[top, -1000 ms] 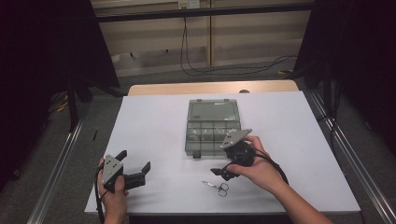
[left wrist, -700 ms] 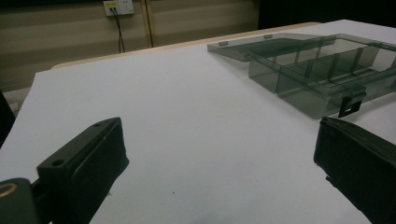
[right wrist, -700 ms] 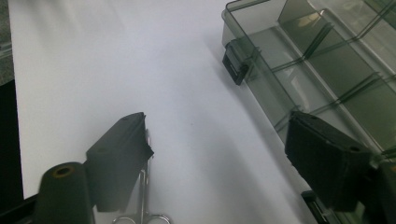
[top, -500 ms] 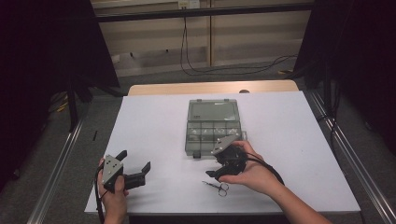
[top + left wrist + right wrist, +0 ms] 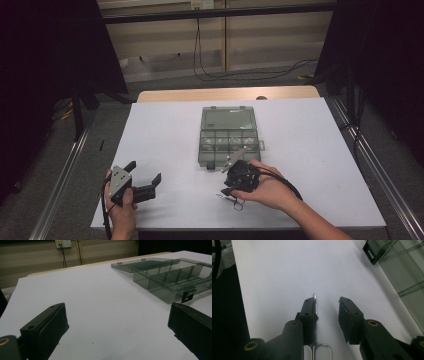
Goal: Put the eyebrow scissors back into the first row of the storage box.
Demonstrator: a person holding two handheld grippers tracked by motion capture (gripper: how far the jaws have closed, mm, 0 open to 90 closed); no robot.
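Small metal scissors (image 5: 315,340) lie flat on the white bench (image 5: 165,135), just in front of the open compartment box (image 5: 229,136). The right tongs (image 5: 327,305) straddle them, jaws moderately apart, the left jaw touching the blades. The left tongs (image 5: 145,176), jaws wide and empty, sit well left of the box.

You work at a table (image 5: 165,130) covered with a white sheet; a strip of bare wood edge (image 5: 227,94) shows along its far side. Metal rails (image 5: 367,165) run along both flanks. Your floor (image 5: 165,84) is grey, with black cables (image 5: 240,75) trailing across it. The far wall (image 5: 270,35) is pale panelling carrying a white socket plate (image 5: 202,4). Dark curtains (image 5: 55,55) close off both sides. Lighting is dim and even.
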